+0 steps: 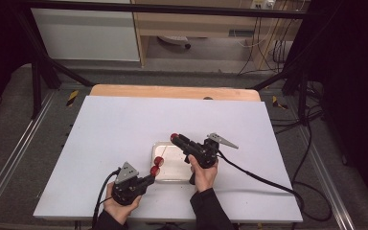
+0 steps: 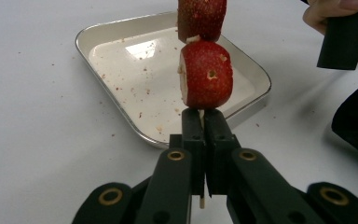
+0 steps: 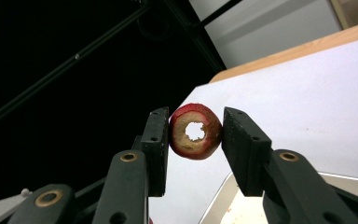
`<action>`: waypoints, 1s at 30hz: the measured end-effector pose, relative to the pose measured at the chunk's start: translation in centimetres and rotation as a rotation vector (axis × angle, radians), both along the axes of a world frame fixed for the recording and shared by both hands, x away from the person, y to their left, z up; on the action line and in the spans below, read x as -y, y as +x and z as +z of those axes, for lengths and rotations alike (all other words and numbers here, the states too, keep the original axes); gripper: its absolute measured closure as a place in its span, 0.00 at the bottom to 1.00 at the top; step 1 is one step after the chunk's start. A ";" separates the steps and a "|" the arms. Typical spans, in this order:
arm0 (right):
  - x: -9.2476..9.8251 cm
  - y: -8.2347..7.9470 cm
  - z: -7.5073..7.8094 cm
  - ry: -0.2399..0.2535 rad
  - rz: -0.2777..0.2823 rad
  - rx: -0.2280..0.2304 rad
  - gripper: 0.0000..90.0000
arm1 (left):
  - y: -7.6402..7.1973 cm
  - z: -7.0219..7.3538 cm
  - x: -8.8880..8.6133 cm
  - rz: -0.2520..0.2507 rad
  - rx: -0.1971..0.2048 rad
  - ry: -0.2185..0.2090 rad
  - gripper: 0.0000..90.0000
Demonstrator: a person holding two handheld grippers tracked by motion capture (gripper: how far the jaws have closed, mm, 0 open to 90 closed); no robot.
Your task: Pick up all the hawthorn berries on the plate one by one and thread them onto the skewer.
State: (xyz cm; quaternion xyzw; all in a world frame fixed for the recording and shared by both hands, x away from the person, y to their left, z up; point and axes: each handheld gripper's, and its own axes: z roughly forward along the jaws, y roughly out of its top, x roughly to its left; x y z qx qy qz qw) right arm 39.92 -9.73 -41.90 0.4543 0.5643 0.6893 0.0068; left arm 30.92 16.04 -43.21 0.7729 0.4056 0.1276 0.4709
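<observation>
Room: dark metal frame around the work area, grey floor, pale cabinet and wooden shelving at the back with cables hanging down.

Table: white top, wooden edge showing along the far side. Fine reddish crumbs scattered on the surface around the tray in the left gripper view.

Tray: shallow, white, metal-rimmed, rounded corners, near the middle front of the table. Contents: red and pale crumbs only, seen in the left gripper view.

Right gripper: held above the far edge of the tray, pointing away to the left. Jaws part-closed on a hollowed red fruit piece, pads pressing it on both sides; the cored hole faces the camera. Piece is clear of the table.

Left gripper: at the tray's near left corner. Jaws fully closed on a thin wooden skewer, which runs up between the pads.

Skewered fruit: lower red piece sitting just above the jaw tips, upper red piece touching it from above; both over the tray.
</observation>
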 end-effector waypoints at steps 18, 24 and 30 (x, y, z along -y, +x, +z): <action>-0.5 -0.4 -0.7 0.101 -0.027 0.021 0.70 | 0.2 -0.2 1.0 0.016 -0.017 -0.017 0.98; -0.7 -0.6 -0.8 0.122 -0.033 0.029 0.70 | 0.2 -0.2 1.2 0.013 -0.017 -0.014 0.98; -0.8 -0.6 -1.0 0.134 -0.025 0.026 0.70 | 0.3 -0.2 1.2 0.015 -0.015 -0.016 0.98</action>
